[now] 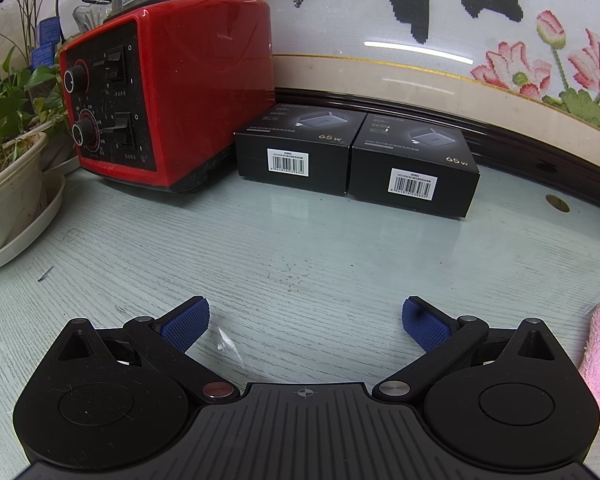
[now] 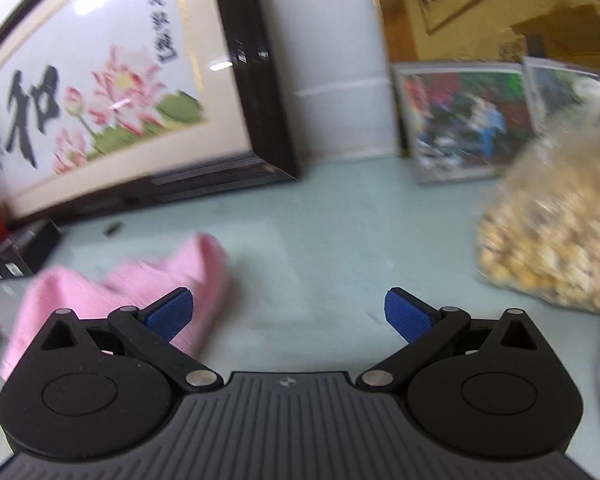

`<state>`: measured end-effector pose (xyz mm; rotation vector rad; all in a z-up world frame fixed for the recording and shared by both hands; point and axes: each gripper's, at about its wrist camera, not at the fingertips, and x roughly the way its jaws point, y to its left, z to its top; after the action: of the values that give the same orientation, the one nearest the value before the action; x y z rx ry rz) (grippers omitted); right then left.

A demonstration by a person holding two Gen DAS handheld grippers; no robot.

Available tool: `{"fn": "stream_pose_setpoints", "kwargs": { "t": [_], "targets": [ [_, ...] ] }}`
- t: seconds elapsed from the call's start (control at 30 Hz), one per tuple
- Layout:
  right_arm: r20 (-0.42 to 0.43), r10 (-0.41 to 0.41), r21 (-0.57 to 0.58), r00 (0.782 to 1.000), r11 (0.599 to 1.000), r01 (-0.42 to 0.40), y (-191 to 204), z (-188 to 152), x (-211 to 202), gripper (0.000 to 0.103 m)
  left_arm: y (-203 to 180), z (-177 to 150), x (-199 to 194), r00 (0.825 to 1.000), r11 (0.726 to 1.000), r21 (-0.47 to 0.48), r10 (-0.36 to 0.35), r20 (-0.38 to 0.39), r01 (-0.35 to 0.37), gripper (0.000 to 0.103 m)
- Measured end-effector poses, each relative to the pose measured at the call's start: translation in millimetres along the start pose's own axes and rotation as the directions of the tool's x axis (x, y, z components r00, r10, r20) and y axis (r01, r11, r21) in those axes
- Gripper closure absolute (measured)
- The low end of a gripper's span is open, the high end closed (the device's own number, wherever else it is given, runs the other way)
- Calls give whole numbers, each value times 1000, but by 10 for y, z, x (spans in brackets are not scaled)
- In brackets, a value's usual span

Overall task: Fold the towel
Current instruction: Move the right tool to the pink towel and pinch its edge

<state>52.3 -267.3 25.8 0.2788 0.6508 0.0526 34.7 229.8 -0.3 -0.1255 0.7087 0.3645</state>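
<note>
— Towel (image 2: 116, 292) position?
— Pink, rumpled on the pale surface (image 1: 300, 248), ahead and left of the right tool (image 2: 289, 312); its edge shows at the far right of the left wrist view.
— Tools?
— Left tool (image 1: 305, 322) has its blue pads spread wide over bare surface. Right tool too, gripping nothing.
— Nearby?
— Red appliance (image 1: 168, 100), two black boxes (image 1: 356, 156).

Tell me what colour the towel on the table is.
Pink; the soft pink cloth towel shows best in the right wrist view.
</note>
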Motion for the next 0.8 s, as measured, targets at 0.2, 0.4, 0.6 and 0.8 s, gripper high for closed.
{"fn": "stream_pose_setpoints", "kwargs": {
  "t": [0.2,0.4,0.6,0.8],
  "targets": [
    [-35,101,-1,994,995,-101,314,188,313,0,-1,0,0,1000,1000,0,0,0,0,0],
    [-93,153,-56,984,986,-159,641,161,518,2,-3,0,0,1000,1000,0,0,0,0,0],
    [-49,123,-176,991,976,-130,865,83,447,23,-4,0,0,1000,1000,0,0,0,0,0],
    [22,111,-170,994,980,-106,800,82,315,39,-4,0,0,1000,1000,0,1,0,-1,0]
  ]
}}
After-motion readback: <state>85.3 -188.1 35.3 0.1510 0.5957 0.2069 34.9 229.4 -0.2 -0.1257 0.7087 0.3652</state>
